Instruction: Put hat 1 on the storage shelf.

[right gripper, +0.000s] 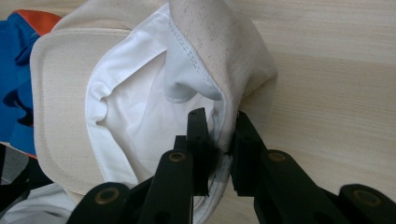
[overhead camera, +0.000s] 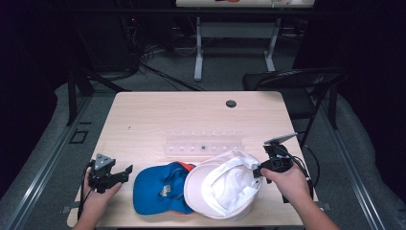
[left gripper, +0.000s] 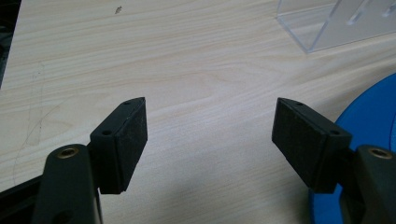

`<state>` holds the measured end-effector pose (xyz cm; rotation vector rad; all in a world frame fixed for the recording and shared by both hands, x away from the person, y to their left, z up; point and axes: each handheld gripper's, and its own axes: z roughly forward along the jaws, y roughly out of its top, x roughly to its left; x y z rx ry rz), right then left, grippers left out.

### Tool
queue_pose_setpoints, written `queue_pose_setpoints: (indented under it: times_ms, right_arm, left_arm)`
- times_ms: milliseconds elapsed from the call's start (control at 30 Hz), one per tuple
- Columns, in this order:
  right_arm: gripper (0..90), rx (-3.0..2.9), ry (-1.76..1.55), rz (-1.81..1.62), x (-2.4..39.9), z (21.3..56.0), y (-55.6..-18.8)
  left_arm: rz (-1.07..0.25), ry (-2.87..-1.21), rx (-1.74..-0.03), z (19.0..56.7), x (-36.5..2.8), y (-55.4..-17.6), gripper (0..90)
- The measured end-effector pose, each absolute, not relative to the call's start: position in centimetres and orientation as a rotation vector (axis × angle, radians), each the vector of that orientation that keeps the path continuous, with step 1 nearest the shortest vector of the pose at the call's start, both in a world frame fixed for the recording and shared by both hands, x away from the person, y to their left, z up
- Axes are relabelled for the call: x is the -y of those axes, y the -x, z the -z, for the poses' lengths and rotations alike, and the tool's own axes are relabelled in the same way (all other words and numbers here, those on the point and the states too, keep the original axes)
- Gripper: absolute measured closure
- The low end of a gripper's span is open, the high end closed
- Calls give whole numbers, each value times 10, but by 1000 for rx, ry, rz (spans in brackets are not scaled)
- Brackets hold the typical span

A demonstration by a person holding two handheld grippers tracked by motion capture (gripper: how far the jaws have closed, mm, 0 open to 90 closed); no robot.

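Black jaws of the right hand-held gripper [right gripper: 219,140] are pinching the back edge of the white cap [overhead camera: 225,184]. This cap is lying upside down, stretching left from that grip and resting on the blue cap [overhead camera: 160,188]. Left of the blue cap, the left hand-held gripper [left gripper: 210,140] is waiting wide open over the desk [overhead camera: 158,115].

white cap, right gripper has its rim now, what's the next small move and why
Probably lift the white cap slightly: the right gripper is shut on its back rim, while its brim overlaps the blue cap. The left gripper is open over bare table.
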<state>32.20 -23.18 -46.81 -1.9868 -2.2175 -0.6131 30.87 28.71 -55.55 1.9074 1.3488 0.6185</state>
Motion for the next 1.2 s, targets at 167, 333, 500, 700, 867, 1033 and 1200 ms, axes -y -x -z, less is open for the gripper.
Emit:
queue_pose_setpoints:
  times_ms: [167,333,500,700,867,1033,1200]
  right_arm:
    - [807,2226,2007,543,227,462,-324]
    - [807,2256,2001,395,218,458,-330]
    - [805,2290,1994,298,212,451,-334]
    - [809,2288,1988,209,203,445,-343]
    - [812,2213,2018,189,201,442,-348]
    - [814,2202,1987,108,200,435,-353]
    - [814,2179,1994,107,199,432,-355]
  left_arm:
    - [-619,-1906,-1351,556,-287,-309,271]
    - [-620,-1909,-1348,555,-287,-308,272]
    - [-618,-1912,-1347,555,-288,-308,271]
    - [-617,-1911,-1345,556,-287,-309,271]
    - [-617,-1912,-1346,556,-287,-309,272]
    - [-613,-1917,-1346,555,-287,-308,271]
    - [-613,-1917,-1345,555,-287,-309,272]
